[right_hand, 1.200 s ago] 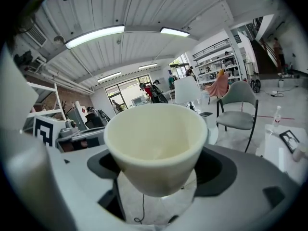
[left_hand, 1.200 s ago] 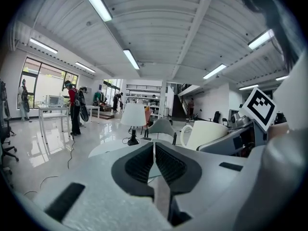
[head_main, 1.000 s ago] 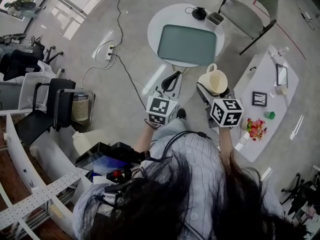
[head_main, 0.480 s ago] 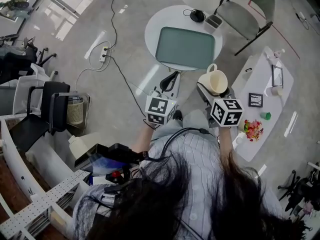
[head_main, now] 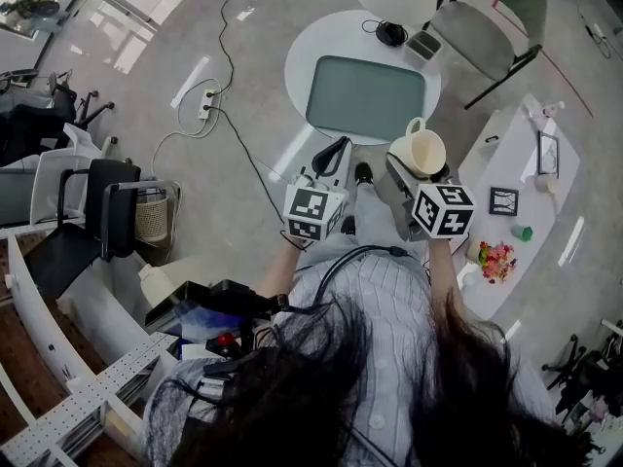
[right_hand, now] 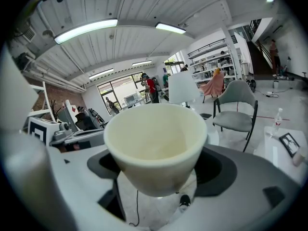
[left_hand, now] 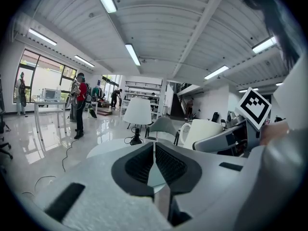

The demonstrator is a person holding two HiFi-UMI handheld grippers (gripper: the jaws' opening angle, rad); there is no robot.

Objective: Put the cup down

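The cup [head_main: 419, 154] is a cream-coloured mug with a loop handle, empty inside and roughly upright with its mouth facing up. It is off the ground, clamped at its lower body between the jaws of the right gripper [head_main: 417, 168], with its handle turned to the far side. It hangs over the floor, just nearer than the round white table [head_main: 302, 61].

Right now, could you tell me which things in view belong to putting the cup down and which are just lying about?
For the job: cup, gripped in the right gripper; tray on the round table, probably where it goes.
Lying about: left gripper, jaws together, empty; grey chair; power strip; picture frame; flowers.
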